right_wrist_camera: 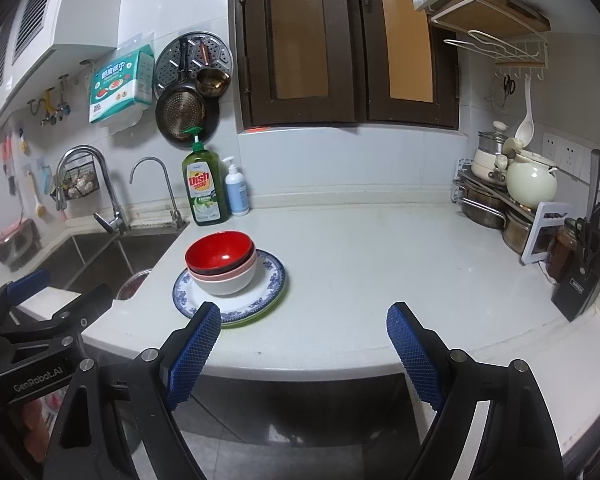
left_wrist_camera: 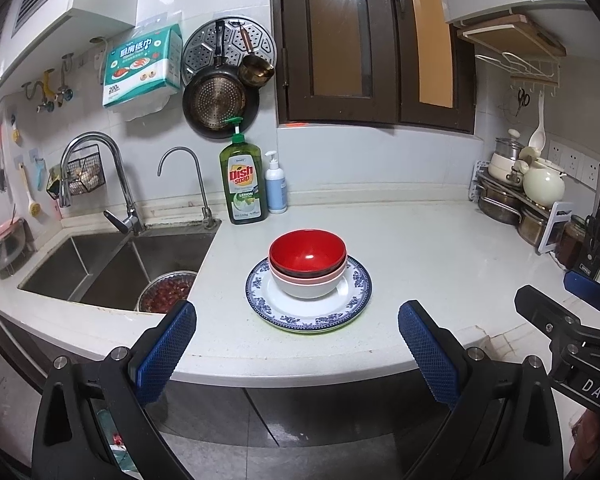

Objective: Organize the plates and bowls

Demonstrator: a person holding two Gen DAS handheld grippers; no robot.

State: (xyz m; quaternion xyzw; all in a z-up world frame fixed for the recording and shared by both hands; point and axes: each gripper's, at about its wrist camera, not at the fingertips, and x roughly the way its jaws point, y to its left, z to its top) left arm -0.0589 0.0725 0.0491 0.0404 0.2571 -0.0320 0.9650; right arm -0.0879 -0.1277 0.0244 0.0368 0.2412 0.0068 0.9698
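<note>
A red bowl (left_wrist_camera: 307,253) sits nested in a pink bowl (left_wrist_camera: 312,278) and a white bowl (left_wrist_camera: 306,290), stacked on a blue-patterned plate (left_wrist_camera: 356,280) with a green plate edge under it, on the white counter. The stack also shows in the right wrist view, with the red bowl (right_wrist_camera: 219,251) on the plate (right_wrist_camera: 272,270). My left gripper (left_wrist_camera: 296,344) is open and empty, just in front of the stack at the counter edge. My right gripper (right_wrist_camera: 304,344) is open and empty, to the right of the stack.
A steel sink (left_wrist_camera: 100,264) with a bowl of red food (left_wrist_camera: 166,292) lies left. Dish soap (left_wrist_camera: 242,180) and a pump bottle (left_wrist_camera: 275,184) stand at the back. Pots and a kettle (right_wrist_camera: 530,184) and a knife block (right_wrist_camera: 584,264) crowd the right.
</note>
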